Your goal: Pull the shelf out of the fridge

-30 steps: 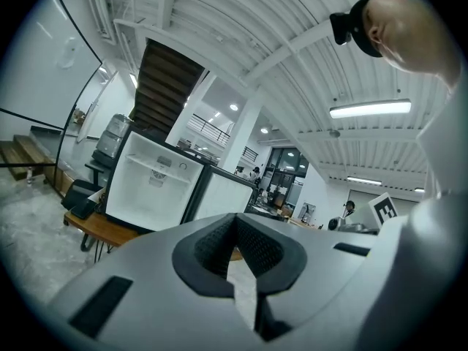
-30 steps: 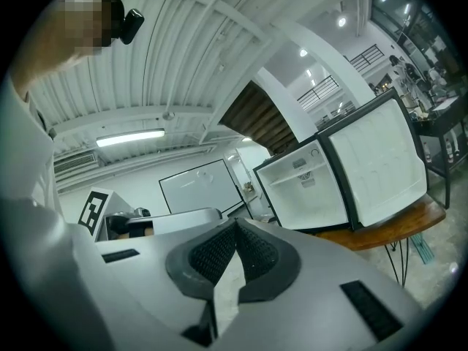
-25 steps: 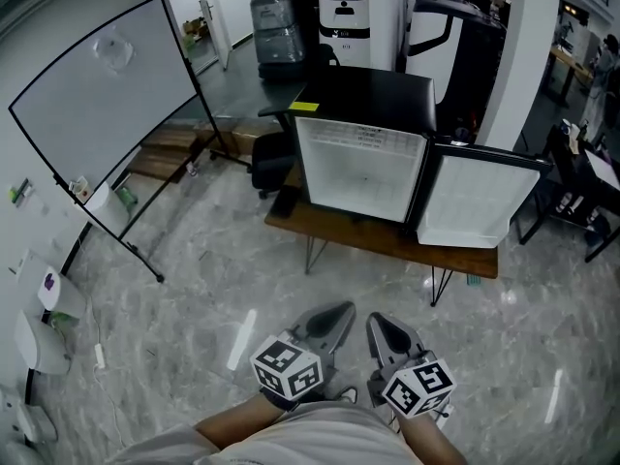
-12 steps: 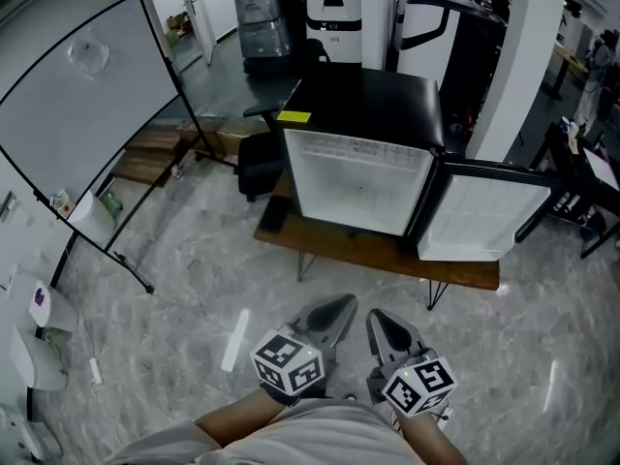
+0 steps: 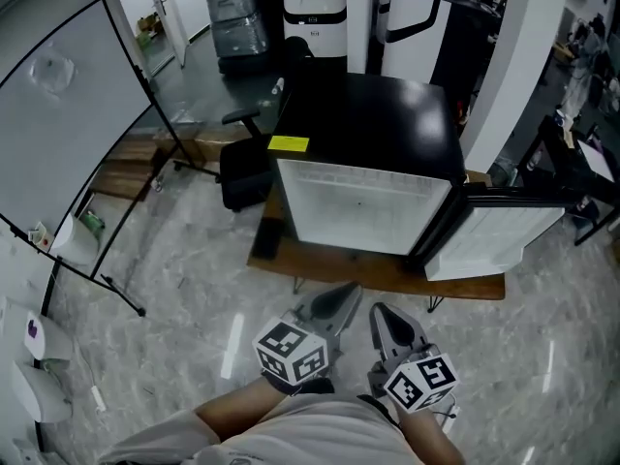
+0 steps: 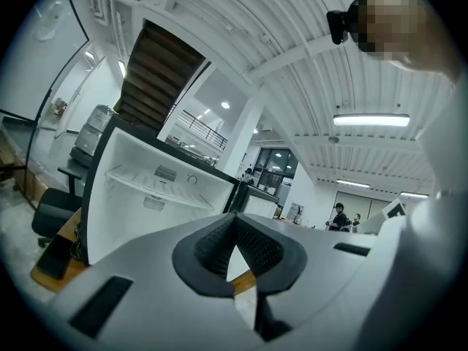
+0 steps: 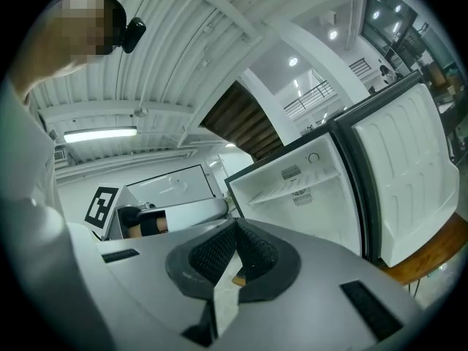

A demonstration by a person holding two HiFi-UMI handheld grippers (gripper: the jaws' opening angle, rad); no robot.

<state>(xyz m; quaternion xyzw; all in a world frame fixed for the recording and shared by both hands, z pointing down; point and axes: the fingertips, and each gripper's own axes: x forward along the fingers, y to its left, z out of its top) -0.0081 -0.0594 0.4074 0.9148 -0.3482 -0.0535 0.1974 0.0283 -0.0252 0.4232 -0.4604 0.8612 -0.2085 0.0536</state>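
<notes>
Fridge (image 5: 368, 134), door open, 12 o'clock; shelf (image 6: 150, 187) inside. Left gripper (image 5: 337, 301), right gripper (image 5: 386, 320), 6 o'clock: jaws pressed together, empty.

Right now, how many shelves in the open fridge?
1: a white shelf spans the upper interior of the black mini fridge. The left claw hides part of the lower interior, so another may be hidden.

Setting, as I log it: open-plan office or lab floor. Evidence:
- rolling whiteboard (image 5: 68, 134)
- black office chair (image 5: 242, 168)
- white kiosk-like machines (image 5: 312, 8)
- ceiling strip lights (image 6: 371, 120)
- polished stone-look floor (image 5: 174, 347)
- mini fridge (image 5: 368, 124) on a low wooden table (image 5: 387, 274)
</notes>
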